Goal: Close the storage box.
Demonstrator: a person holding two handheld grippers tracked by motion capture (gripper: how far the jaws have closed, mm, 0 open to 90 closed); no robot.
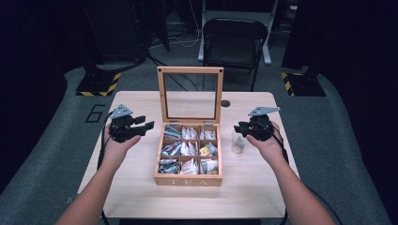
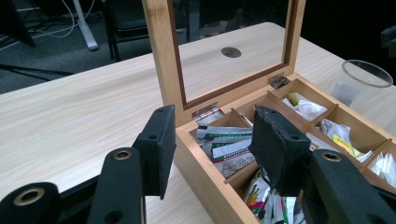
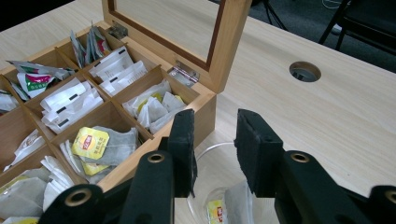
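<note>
**Tea bag sitting in glass, right jaws hanging just above the rim**

Hovering right gripper (image 3: 212, 154) directly over clear glass cup (image 1: 238, 142), jaws standing apart, nothing between the pads. No earlier frame to compare. Resting inside the cup: one tea bag (image 3: 236, 205) with a yellow tag, slumped at the bottom, cup standing just beside the right wall of the wooden tea box (image 1: 187, 180). Holding left gripper (image 2: 210, 144) over the box's left edge near the back-left compartment, jaws likewise apart, empty.

Likely risks:
- Clipping the cup rim with a jaw while pulling away; light glass near the table's right edge, tipping or sliding off looking possible.
- Snagging the bag's tag or string on a pad and dragging it back out.
- Bumping the upright glass-paned lid (image 1: 190, 93) with the left gripper, slamming it shut onto the sachets (image 1: 188, 150).
- Reaching into a tightly packed compartment and pinching two sachets at once.

Surface: pale wood-grain table (image 1: 141, 187), smooth, a round cable hole (image 1: 225, 103) behind the box. Box showing nine compartments, all stocked, "TEA" lettered on the front.

Room: dark, grey carpeted floor, black folding chair (image 1: 233, 40) behind the table, hazard-striped stand bases (image 1: 99, 84) left and right, loose cables trailing at the back.
</note>
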